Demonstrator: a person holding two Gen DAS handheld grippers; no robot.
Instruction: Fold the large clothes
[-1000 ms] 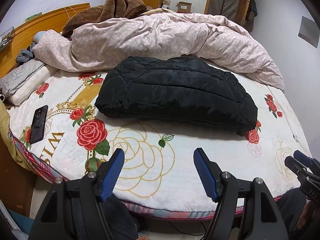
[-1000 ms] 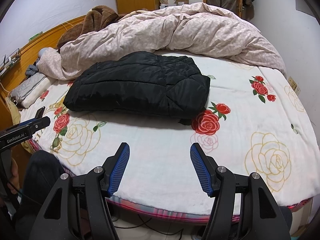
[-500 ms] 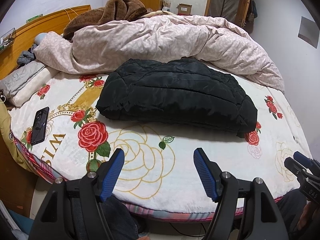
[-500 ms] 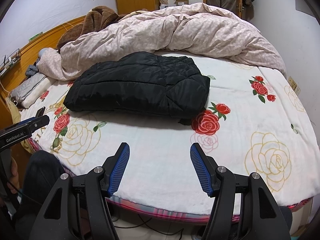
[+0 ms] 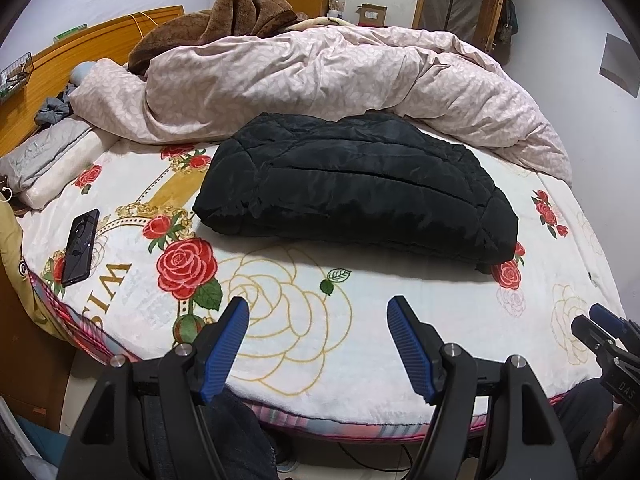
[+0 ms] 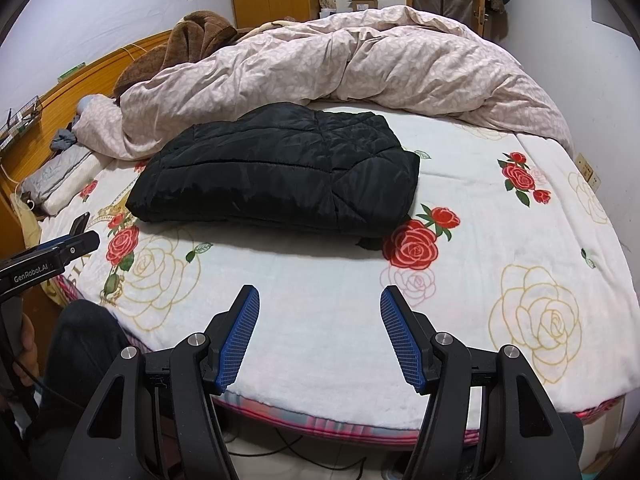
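Note:
A black quilted jacket (image 5: pixel 356 184) (image 6: pixel 280 168) lies folded into a thick rectangle in the middle of the bed. My left gripper (image 5: pixel 318 308) hangs open over the bed's near edge, well short of the jacket, with nothing between its blue pads. My right gripper (image 6: pixel 318 296) is open too, empty, over the near edge to the right of the jacket. In the left wrist view the right gripper's tip (image 5: pixel 600 324) shows at the right edge. The left gripper's body (image 6: pixel 48 256) shows at the left in the right wrist view.
A white blanket with red roses (image 5: pixel 280 312) covers the bed. A bunched pink duvet (image 5: pixel 320 76) and a brown blanket (image 5: pixel 240 12) lie behind the jacket. A black phone (image 5: pixel 80 246) rests near the left edge, pillows (image 5: pixel 44 160) by the wooden headboard (image 5: pixel 100 36).

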